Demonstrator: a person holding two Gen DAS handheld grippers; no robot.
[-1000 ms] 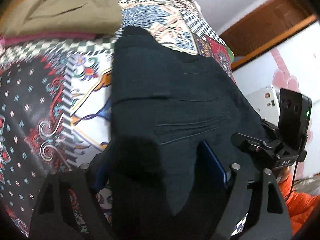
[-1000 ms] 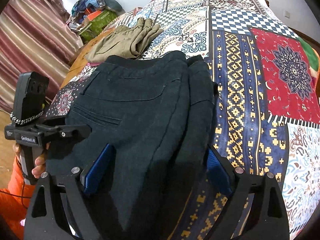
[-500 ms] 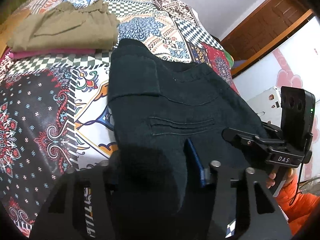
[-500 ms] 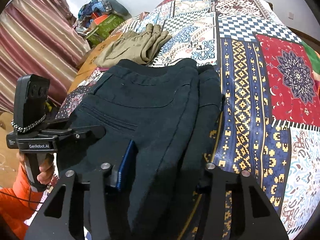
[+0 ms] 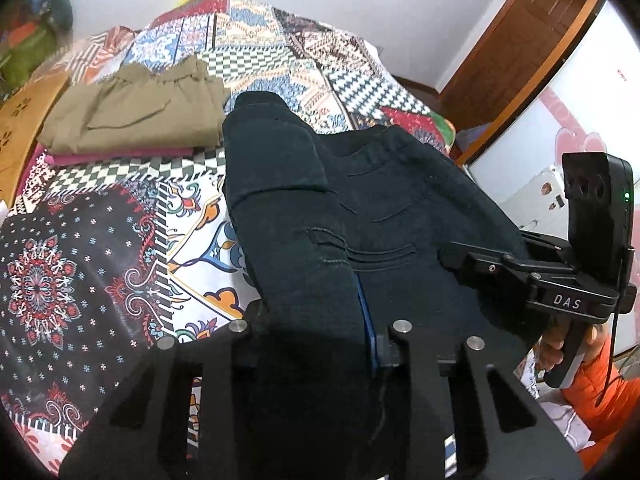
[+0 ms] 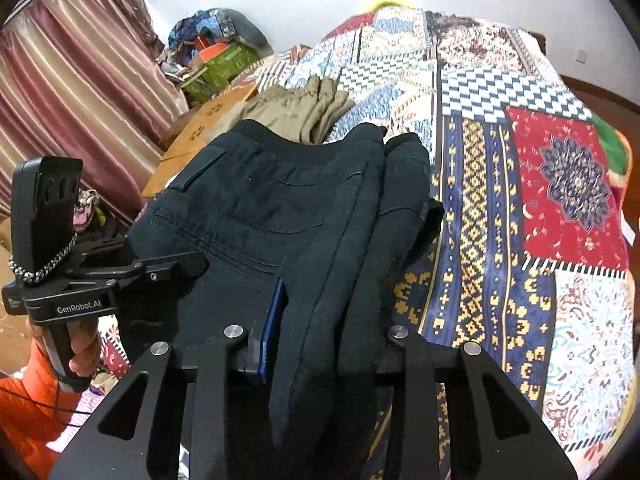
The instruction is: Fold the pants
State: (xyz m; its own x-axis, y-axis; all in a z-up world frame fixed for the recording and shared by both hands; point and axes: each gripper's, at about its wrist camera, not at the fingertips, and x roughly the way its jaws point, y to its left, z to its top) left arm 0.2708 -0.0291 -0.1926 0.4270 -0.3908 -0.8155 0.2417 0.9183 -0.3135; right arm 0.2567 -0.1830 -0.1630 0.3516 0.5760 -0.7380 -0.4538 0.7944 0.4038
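Dark navy pants point(image 5: 384, 208) lie folded lengthwise on a patchwork bedspread point(image 5: 100, 264), waistband at the far end. My left gripper point(image 5: 316, 320) is shut on the near left part of the pants, and the cloth bunches up between its fingers. My right gripper point(image 6: 324, 320) is shut on the near right part of the same pants point(image 6: 280, 208). Each gripper's body shows in the other's view, the right one point(image 5: 560, 276) and the left one point(image 6: 88, 276). The near end of the pants is hidden under both grippers.
Folded olive pants point(image 5: 136, 116) lie on a pink garment at the far left, also seen in the right wrist view point(image 6: 296, 116). The bedspread point(image 6: 520, 208) stretches right. A curtain point(image 6: 72, 88) and a clutter pile point(image 6: 216, 52) stand at the left, a wooden door point(image 5: 532, 28) at the right.
Both grippers have closed from open onto the near end of the dark pants and lifted it, so the cloth bunches between the fingers and the views tilt up.
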